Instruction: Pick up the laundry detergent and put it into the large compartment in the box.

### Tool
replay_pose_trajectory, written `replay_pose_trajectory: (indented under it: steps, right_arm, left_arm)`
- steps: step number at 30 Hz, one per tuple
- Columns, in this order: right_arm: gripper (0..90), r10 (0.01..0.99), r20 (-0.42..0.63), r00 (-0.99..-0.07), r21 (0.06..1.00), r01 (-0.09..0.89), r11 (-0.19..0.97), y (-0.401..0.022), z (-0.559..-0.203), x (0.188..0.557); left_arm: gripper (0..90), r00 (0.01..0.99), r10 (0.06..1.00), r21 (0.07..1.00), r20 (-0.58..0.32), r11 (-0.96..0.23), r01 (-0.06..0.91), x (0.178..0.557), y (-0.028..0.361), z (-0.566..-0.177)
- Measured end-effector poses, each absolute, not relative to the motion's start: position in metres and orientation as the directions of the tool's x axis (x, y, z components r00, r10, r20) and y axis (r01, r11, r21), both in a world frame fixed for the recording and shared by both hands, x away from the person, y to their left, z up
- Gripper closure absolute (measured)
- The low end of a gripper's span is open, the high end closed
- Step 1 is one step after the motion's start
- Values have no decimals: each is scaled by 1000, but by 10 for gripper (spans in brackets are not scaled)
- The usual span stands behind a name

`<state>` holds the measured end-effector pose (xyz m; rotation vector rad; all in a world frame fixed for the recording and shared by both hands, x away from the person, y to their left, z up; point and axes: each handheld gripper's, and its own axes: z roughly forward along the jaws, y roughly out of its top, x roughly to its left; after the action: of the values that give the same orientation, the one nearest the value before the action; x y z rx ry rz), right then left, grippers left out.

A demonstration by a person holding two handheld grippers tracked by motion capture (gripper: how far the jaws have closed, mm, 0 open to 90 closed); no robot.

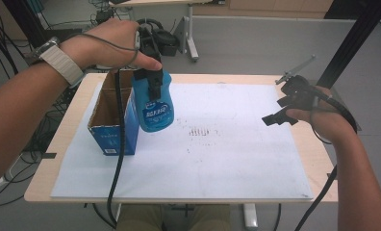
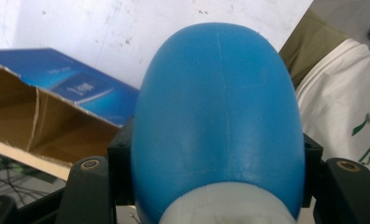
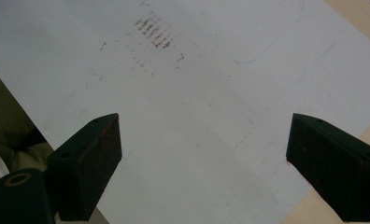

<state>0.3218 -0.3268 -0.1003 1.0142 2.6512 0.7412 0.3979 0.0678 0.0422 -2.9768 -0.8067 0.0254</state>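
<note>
A blue plastic bottle [image 1: 156, 106] with a printed label hangs in the air above the left part of the table, held by its upper end so that its rounded body points downward, just beside and slightly in front of an open cardboard box [image 1: 112, 118]. The left gripper [image 1: 150, 77] is clamped on the bottle near its top, with the person's left hand [image 1: 112, 45] wrapped around the gripper above it; a pale watch strap [image 1: 63, 65] circles that wrist. In the left gripper view, the bottle's smooth blue body [image 2: 218, 121] sits between the two black jaws, which press against its sides, and a white band shows at its near end. The box stands upright at the left edge of a large white sheet [image 1: 217, 159] that covers most of the light wooden table [image 1: 58, 139]; its outside is blue, its inside bare brown card, and its top flaps are open. Faint brownish smudges [image 1: 198, 132] mark the sheet near its middle. Well apart, over the right edge of the sheet, the right gripper [image 1: 280, 113] is held in the person's right hand [image 1: 323, 120] with nothing in it. In the right gripper view, its two black jaws stand wide apart over the white sheet [image 3: 197, 116].
</note>
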Motion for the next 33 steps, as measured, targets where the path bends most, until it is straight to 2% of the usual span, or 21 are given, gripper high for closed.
replay_pose_trajectory:
  steps: [8, 15, 20, 33]
  right_arm:
    - [103, 663, -17, -748, 530, 556, 641, -327, -99, 321]
    - [103, 660, -20, -751, 537, 549, 641, -330, -99, 322]
    - [103, 656, -22, -754, 539, 544, 643, -328, -98, 322]
    - [103, 643, -29, -765, 543, 528, 653, -324, -95, 324]
  left_arm:
    - [385, 787, 616, -58, -19, -787, 614, 405, 80, 58]
    - [385, 750, 661, -43, -6, -750, 661, 403, 90, 74]
    - [385, 674, 738, -44, 15, -673, 738, 400, 92, 85]
    - [385, 596, 803, -21, -6, -596, 802, 396, 103, 103]
